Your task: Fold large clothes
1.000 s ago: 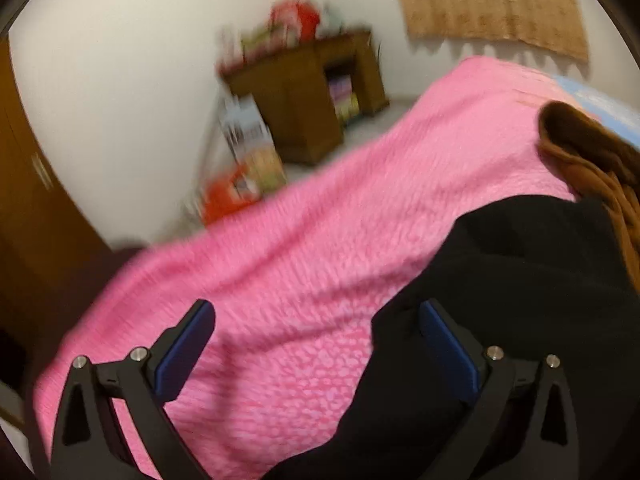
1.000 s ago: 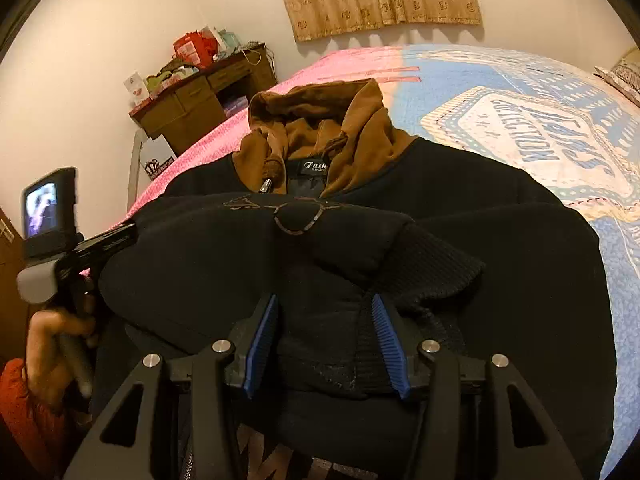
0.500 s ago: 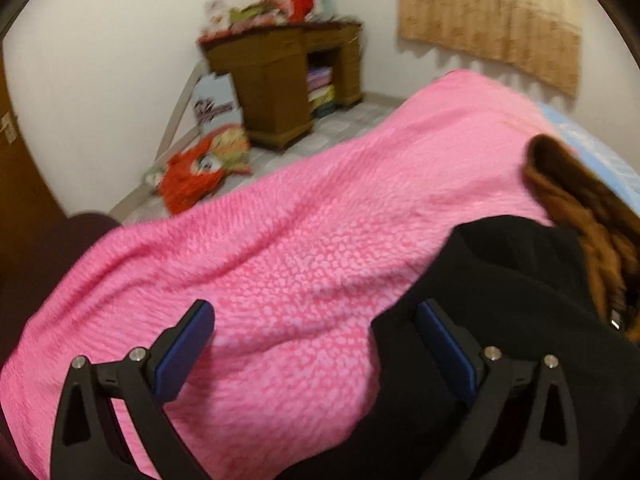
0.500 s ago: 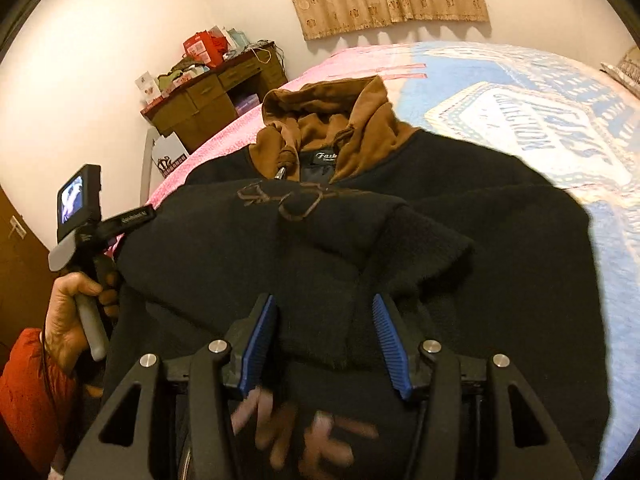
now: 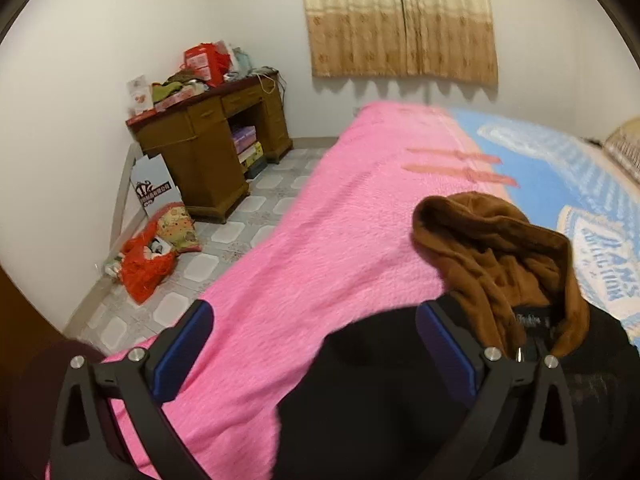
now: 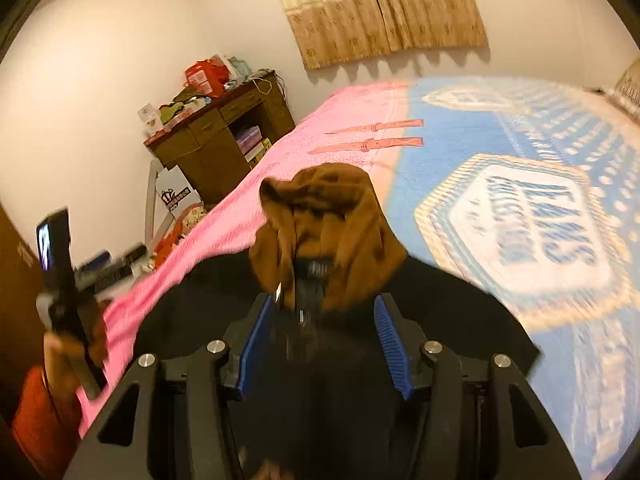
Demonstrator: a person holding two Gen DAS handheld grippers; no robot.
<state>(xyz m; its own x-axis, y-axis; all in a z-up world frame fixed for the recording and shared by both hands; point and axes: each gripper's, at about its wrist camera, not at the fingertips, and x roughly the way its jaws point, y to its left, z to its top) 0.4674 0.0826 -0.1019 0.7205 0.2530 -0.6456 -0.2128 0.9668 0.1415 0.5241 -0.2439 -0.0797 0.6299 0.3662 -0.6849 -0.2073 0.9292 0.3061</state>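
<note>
While black jacket [image 6: 440,320] lay partly folded on bed [image 5: 320,240], brown hood [image 5: 500,248] unfolded; left tool [image 5: 312,344] spread, empty; right tool [image 6: 324,340] half-spread, grip unclear.

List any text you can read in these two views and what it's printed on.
"COLLECTION": blue bedspread, on the badge print; the larger word beside it is cut off and blurred.
Neck label inside the black jacket with brown hood: script too blurred to read.
White box by the wooden desk: crown logo, lettering too small.
</note>
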